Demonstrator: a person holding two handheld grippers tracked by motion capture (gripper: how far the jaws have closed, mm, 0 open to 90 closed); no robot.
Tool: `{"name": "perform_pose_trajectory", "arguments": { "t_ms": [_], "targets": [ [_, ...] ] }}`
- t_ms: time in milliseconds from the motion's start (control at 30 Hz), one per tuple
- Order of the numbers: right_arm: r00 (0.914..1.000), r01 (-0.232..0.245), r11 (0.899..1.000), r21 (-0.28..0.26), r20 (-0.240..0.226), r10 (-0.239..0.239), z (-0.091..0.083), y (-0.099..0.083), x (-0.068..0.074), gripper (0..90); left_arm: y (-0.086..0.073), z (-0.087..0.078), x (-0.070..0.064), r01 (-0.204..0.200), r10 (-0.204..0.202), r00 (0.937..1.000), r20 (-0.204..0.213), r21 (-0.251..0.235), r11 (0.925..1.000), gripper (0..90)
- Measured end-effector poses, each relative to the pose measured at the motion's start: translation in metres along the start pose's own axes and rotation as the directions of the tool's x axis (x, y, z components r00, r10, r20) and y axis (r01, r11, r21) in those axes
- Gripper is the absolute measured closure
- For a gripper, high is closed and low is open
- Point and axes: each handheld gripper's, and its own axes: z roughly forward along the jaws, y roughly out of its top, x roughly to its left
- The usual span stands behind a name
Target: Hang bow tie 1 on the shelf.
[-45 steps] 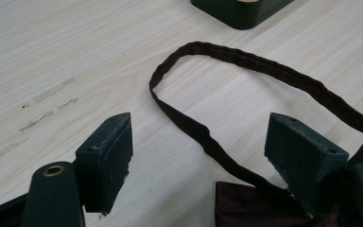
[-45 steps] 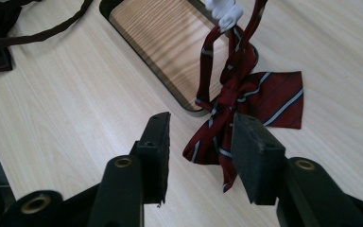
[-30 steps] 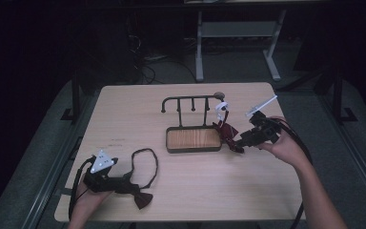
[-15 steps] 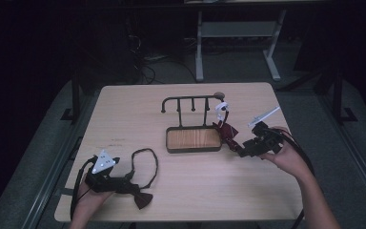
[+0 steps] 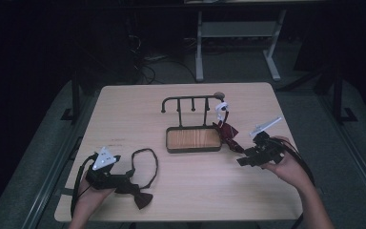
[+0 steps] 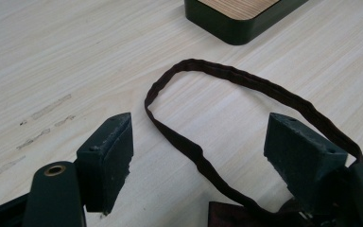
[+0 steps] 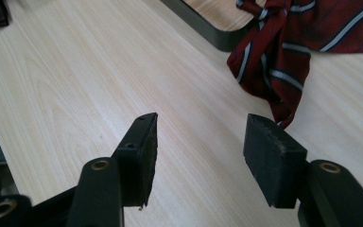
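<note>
A dark brown bow tie with a looped strap lies at the table's front left. My left gripper stands open over it, and the strap runs between the jaws on the table. A red striped tie hangs from a white clip on the black rack and spills onto the table beside the wood-topped base. My right gripper is open just right of the tie, holding nothing.
The light wooden table has open space in front of the rack base and at the back. A desk frame and cables stand on the dark floor beyond the far edge.
My right gripper has drawn back from the hanging tie, toward the front right, and lowered toward the table. The left gripper has barely moved.
</note>
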Motion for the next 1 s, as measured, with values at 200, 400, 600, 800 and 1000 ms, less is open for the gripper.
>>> {"name": "perform_pose_trajectory", "arguments": {
  "t_ms": [200, 400, 600, 800, 1000],
  "targets": [
    [0.9998, -0.018, 1.000, 0.016, -0.001, 0.018, 0.007, -0.014, 0.002, 45.7, 0.010, 0.001, 0.005, -0.003, 0.003, 1.0000, 0.006, 0.004, 1.0000, 28.8],
    [0.9995, -0.029, 0.999, -0.025, 0.014, 0.030, 0.011, -0.029, 0.004, 46.3, 0.024, 0.008, 0.015, 0.017, -0.018, 0.9996, 0.021, 0.060, 0.9981, 36.7],
    [0.9985, -0.050, 0.998, -0.037, 0.020, 0.050, 0.013, -0.039, 0.004, 46.3, 0.039, 0.017, 0.020, -0.009, 0.007, 0.9998, 0.017, 0.091, 0.9958, 42.3],
    [0.9976, -0.067, 0.995, -0.076, 0.013, 0.069, 0.011, -0.043, 0.004, 46.0, 0.046, 0.033, 0.022, -0.066, 0.062, 0.9975, 0.034, 0.158, 0.9852, 50.2],
    [0.9974, -0.068, 0.994, -0.087, 0.015, 0.070, 0.015, -0.049, 0.002, 46.0, 0.050, 0.047, 0.030, -0.082, 0.076, 0.9964, 0.037, 0.216, 0.9730, 53.6]
  ]
}}
